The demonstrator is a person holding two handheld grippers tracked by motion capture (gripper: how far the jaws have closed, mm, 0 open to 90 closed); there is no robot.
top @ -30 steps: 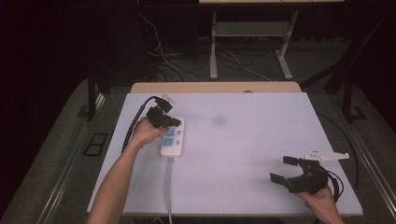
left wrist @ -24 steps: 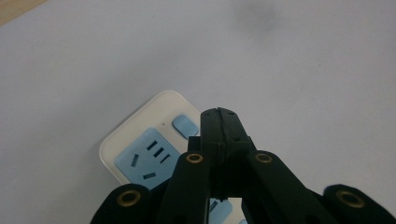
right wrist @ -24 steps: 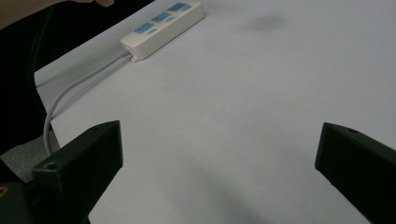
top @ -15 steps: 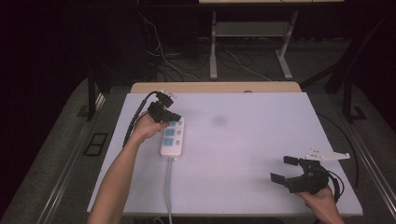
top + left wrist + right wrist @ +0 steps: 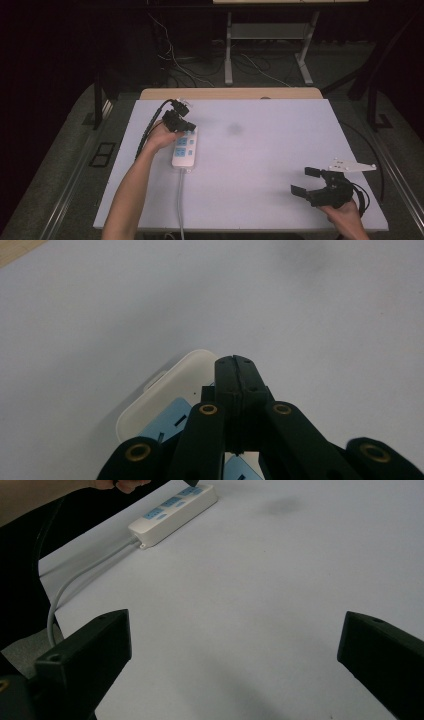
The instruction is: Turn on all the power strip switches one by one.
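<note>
The right gripper [image 5: 306, 181], black with 2 jaws, sat nearest at about 5 o'clock on the white rectangular table [image 5: 270, 150], jaws spread wide with nothing between them. Further back, around 10 o'clock, lay the long white plastic power strip with blue sockets [image 5: 183, 148], its grey cable [image 5: 180, 200] running back toward 6. The left gripper [image 5: 235, 371] hung right over the strip's far end, jaws pressed together on nothing.
</note>
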